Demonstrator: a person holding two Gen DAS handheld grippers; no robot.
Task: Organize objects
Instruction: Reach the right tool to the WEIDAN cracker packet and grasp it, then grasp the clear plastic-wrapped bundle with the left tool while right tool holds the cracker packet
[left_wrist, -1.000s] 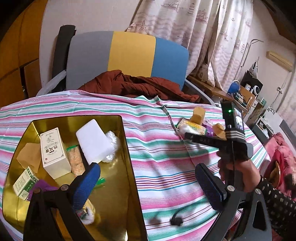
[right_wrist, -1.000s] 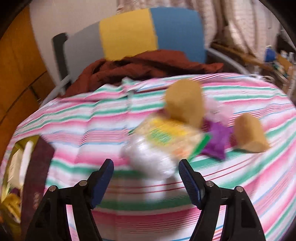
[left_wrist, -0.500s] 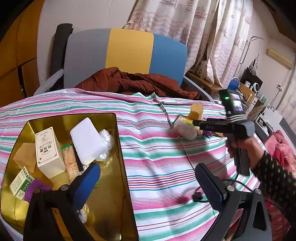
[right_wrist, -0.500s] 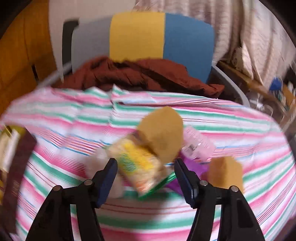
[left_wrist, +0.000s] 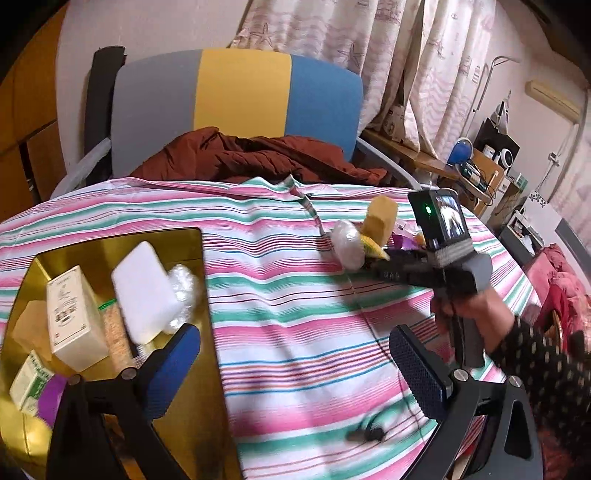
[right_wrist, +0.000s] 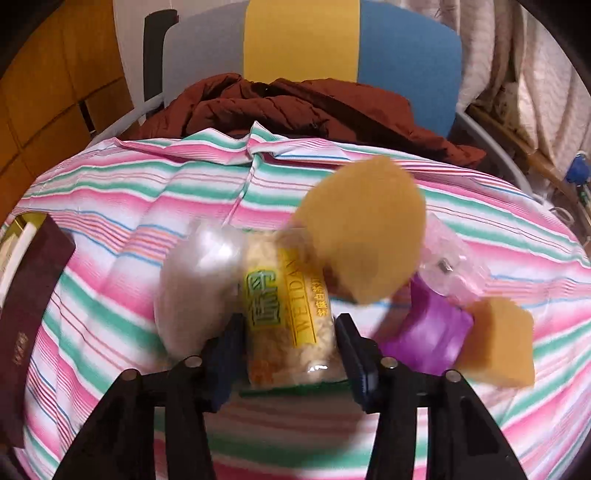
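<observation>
On the striped tablecloth lies a pile: a yellow-labelled snack packet (right_wrist: 291, 314), a clear plastic bag (right_wrist: 199, 280), a yellow sponge (right_wrist: 364, 236) on top, a purple packet (right_wrist: 428, 336) and a second sponge (right_wrist: 498, 343). My right gripper (right_wrist: 290, 345) has its pads on both sides of the snack packet, closed against it. The pile (left_wrist: 364, 238) and the right gripper also show in the left wrist view. My left gripper (left_wrist: 295, 358) is open and empty, beside the gold tin (left_wrist: 110, 243), which holds a white box (left_wrist: 72, 314), a white block (left_wrist: 142, 291) and other small items.
A chair with grey, yellow and blue back (left_wrist: 236, 99) and a brown jacket (left_wrist: 258, 155) stands behind the table. A dark red booklet (right_wrist: 26, 314) lies at the left by the tin. A small black object (left_wrist: 369, 434) and cable lie on the cloth. Shelves stand at right.
My right gripper has moved forward to the pile and narrowed from wide open until its pads sit against the snack packet. The left gripper has stayed open near the tin.
</observation>
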